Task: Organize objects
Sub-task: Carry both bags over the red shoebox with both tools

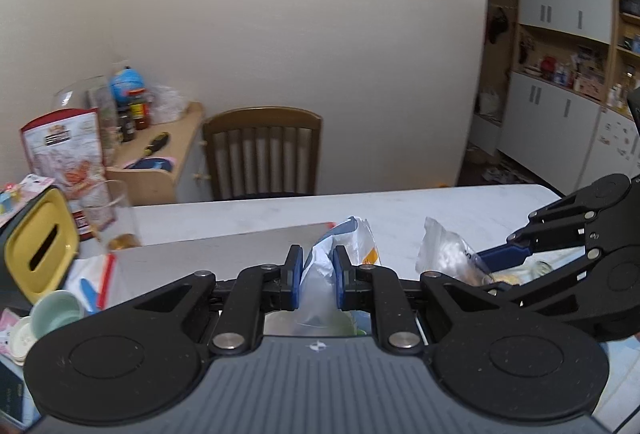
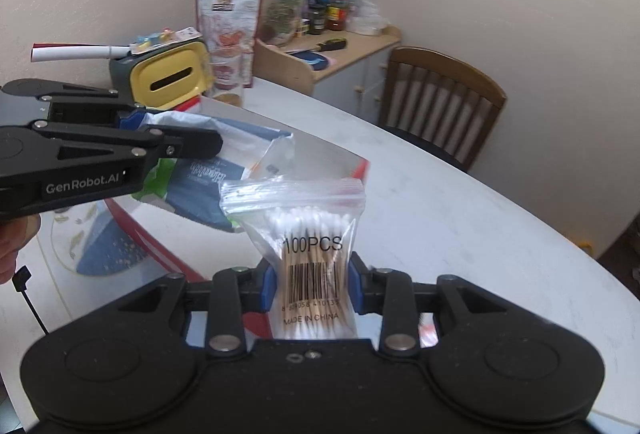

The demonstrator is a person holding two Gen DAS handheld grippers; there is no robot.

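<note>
My left gripper (image 1: 316, 274) is shut on a crumpled white and blue plastic packet (image 1: 320, 266), held above the table. The packet also shows in the right wrist view (image 2: 224, 170), with the left gripper (image 2: 180, 138) clamped on it. My right gripper (image 2: 314, 286) is shut on a clear zip bag of cotton swabs (image 2: 308, 234) marked 100PCS, held upright. In the left wrist view the swab bag (image 1: 444, 254) sits at the right gripper's tips (image 1: 488, 260), just right of the packet.
A white table (image 2: 440, 218) lies below. A clear box with red rim (image 2: 168, 254) sits under the grippers. A yellow and grey tissue box (image 2: 168, 78), a glass (image 1: 108, 218), snack pouch (image 2: 228, 30), small bowls (image 1: 52, 314) stand left. A wooden chair (image 1: 262, 154) and side cabinet (image 2: 340, 62) stand behind.
</note>
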